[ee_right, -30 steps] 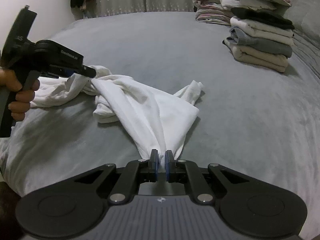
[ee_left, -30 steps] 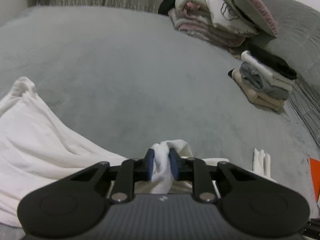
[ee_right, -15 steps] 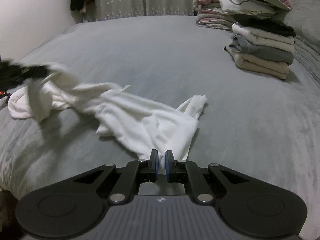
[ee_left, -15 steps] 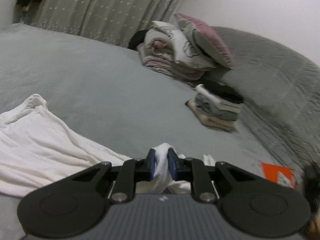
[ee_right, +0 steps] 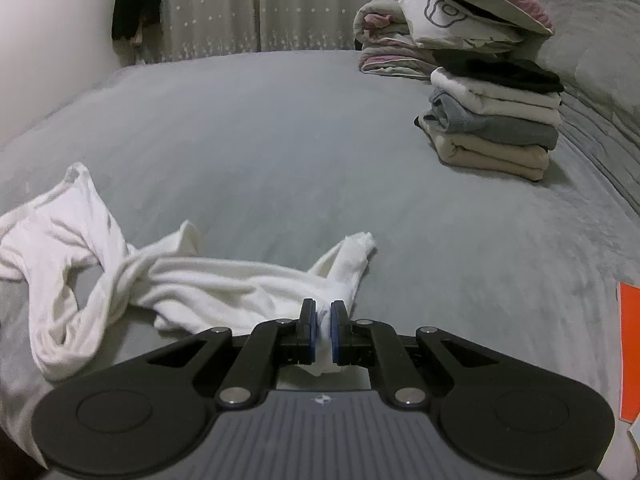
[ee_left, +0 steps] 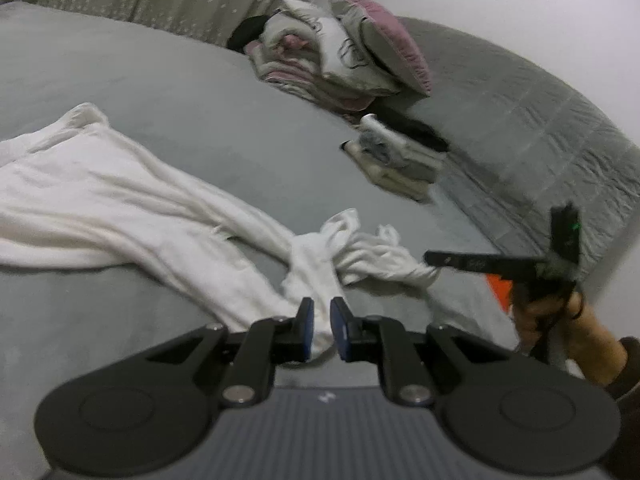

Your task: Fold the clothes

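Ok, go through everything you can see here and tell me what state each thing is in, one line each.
White garment: unfolded, rumpled, lying across the bed.
Left hand-held gripper: shut on the white garment.
Right hand-held gripper: shut on the white garment.
Stack of clothes: folded, piled neatly.
Bedding pile: folded, pillow on top.
Curtains: drawn shut.

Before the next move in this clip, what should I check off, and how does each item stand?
1. Left gripper has cloth between its pads: ok, it pinches the white garment.
2. Right gripper grip: ok, shut on the same garment.
3. Garment spread flat: not ok, it lies twisted and bunched.
4. Bare bed beyond the garment for laying it out: ok.
5. Folded stack apart from the garment: ok.
6. Which part of the garment each gripper holds: cannot tell.
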A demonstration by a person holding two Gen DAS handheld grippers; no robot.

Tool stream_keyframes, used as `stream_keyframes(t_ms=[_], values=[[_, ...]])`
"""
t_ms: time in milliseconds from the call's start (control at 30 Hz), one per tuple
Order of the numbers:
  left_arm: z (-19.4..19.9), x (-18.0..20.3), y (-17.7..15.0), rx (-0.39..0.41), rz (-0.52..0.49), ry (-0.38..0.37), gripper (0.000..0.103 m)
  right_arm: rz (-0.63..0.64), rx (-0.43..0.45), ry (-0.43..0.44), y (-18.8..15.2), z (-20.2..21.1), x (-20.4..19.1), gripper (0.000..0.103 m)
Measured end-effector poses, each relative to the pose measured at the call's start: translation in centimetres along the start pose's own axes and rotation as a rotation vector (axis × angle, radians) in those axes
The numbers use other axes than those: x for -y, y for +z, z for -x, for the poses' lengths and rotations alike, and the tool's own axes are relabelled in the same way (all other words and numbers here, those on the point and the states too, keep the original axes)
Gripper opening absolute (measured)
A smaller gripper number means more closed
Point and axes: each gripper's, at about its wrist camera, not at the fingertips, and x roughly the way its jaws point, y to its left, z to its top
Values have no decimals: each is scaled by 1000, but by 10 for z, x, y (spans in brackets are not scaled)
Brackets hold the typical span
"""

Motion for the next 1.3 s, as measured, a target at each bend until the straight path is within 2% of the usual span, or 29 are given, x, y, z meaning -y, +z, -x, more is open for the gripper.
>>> stream_keyframes(t_ms=[67, 133, 200, 233, 367, 433, 500, 733, 767, 833, 867, 900, 1033, 1300], values=[[3, -5, 1, 13, 14, 35, 20, -9, 4, 20, 3, 4, -3, 11], [3, -8, 2, 22, 19, 75, 38, 6, 11, 39, 5, 7, -9, 21], [2, -9, 4, 24, 17, 104, 45, 34, 23, 52, 7, 10, -17, 40], [1, -9, 5, 24, 14, 110, 49, 49, 31, 58, 7, 11, -22, 42], [-7, -2, 8, 24, 6, 119, 60, 81, 29, 89, 12, 7, -41, 44], [-16, 4, 9, 23, 5, 109, 70, 73, 18, 112, 16, 0, -48, 44], [-24, 8, 8, 15, 5, 92, 74, 62, 5, 136, 20, -8, -55, 44], [-53, 25, -4, -42, 0, 63, 79, -81, -80, 225, 39, -53, -58, 44], [-55, 26, -6, -47, 0, 63, 80, -85, -84, 227, 39, -58, -59, 44], [-59, 28, -10, -55, -1, 69, 83, -92, -90, 231, 39, -68, -60, 27], [-60, 28, -12, -57, 0, 72, 84, -93, -88, 232, 39, -70, -60, 12], [-61, 28, -13, -58, 2, 75, 85, -94, -86, 234, 39, -71, -61, 8], [-64, 28, -15, -56, 6, 83, 87, -108, -22, 243, 40, -59, -58, 4], [-68, 29, -17, -43, 14, 98, 91, -111, 111, 289, 43, 4, -49, 4]])
